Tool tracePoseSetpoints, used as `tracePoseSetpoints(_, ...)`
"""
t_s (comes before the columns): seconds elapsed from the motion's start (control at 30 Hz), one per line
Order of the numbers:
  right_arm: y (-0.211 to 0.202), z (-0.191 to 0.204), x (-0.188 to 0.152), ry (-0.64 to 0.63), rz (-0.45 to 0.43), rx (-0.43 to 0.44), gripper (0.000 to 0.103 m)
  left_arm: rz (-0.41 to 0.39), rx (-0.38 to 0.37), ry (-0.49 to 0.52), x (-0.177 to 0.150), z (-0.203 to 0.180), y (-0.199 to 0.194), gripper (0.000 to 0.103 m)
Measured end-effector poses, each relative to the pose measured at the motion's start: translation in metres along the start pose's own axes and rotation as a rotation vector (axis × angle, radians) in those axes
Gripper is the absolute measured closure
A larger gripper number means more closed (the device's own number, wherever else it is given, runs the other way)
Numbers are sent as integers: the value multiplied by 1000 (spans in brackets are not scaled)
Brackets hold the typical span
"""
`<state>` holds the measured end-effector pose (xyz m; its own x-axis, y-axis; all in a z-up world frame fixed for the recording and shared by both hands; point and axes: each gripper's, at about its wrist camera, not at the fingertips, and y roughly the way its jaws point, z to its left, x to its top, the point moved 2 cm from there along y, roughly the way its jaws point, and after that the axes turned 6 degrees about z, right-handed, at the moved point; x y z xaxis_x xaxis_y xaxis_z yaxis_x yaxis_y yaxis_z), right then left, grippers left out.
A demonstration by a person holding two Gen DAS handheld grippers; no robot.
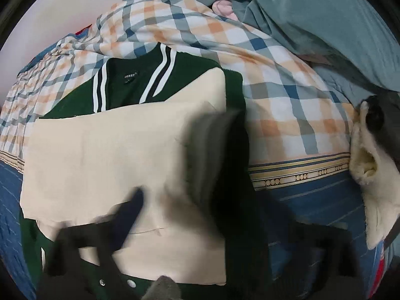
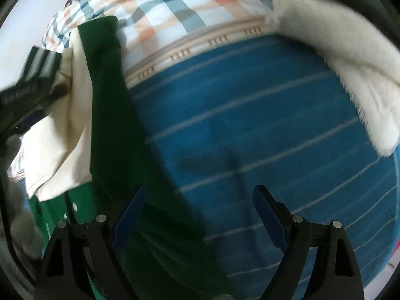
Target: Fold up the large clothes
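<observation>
1. Looking through my left wrist camera, I see the green jacket (image 1: pixel 200 65) spread collar-up on the bed, and a small black label (image 1: pixel 130 76) inside the neck carries pale lettering that I read as "LOMBY", though the last letters are uncertain. White and dark stripes run down both sides of the collar.
2. Cream sleeves (image 1: pixel 105 150) lie folded across the jacket's front, and two metal snaps (image 1: pixel 116 282) show on the green hem near the bottom edge.
3. My left gripper (image 1: pixel 200 212) is smeared by motion; only one blue-padded finger is clear, at lower left, over the cream cloth. A dark blurred shape stands in the middle, and I cannot tell what it is. The jaws read as wide apart, with no pad pressing on cloth.
4. The jacket rests on a checked quilt (image 1: pixel 275 80) with a blue striped border (image 1: pixel 312 200); a fleecy cream garment (image 1: pixel 375 195) lies at the right.
5. In my right wrist view no writing is legible. My right gripper (image 2: pixel 200 215) stands open, fingers spread.
6. The jacket's green edge (image 2: pixel 107 105) runs beneath the left-hand finger, while the other finger hangs over the blue border; nothing is pinched. The other gripper (image 2: pixel 27 95) shows at the left edge over the sleeves.
</observation>
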<state>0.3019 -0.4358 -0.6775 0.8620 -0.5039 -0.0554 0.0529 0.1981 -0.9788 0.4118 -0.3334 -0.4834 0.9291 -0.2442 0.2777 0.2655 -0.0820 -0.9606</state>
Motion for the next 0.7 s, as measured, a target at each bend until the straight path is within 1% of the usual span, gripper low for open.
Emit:
tracePoseSetpoints(0.03, 0, -5, -4, -3, 2, 17, 14, -3, 4, 5, -1, 1, 0, 3)
tracePoseSetpoints(0.1, 0, -13, -10, -10, 10, 44, 14, -9, 3, -8, -9, 16, -13, 3)
tracePoseSetpoints(0.17, -5, -18, -16, -12, 16, 87, 14, -14, 2, -39, -20, 41, -27, 3)
tracePoseSetpoints(0.2, -9, -18, -20, -16, 19, 109, 14, -17, 20, -61, -29, 58, -35, 3)
tracePoseSetpoints(0.27, -17, -17, -29, -25, 23, 134, 14, -25, 97, -101, -54, 98, -48, 3)
tracePoseSetpoints(0.33, -25, -8, -40, -62, 29, 165, 14, -12, 214, -136, -87, 140, -54, 3)
tracePoseSetpoints(0.43, -21, 22, -63, -133, 101, 212, 14, 57, 401, -166, -147, 197, -48, 3)
tracePoseSetpoints(0.47, -12, 36, -72, -167, 150, 229, 15, 97, 452, -179, -169, 216, -42, 3)
tracePoseSetpoints(0.57, 13, 79, -96, -225, 251, 260, 21, 210, 513, -236, -233, 258, -28, 3)
tracePoseSetpoints(0.63, 29, 104, -116, -250, 299, 268, 21, 252, 533, -256, -257, 270, -23, 3)
tracePoseSetpoints(0.7, 52, 127, -136, -286, 324, 199, 21, 273, 537, -270, -280, 278, -21, 3)
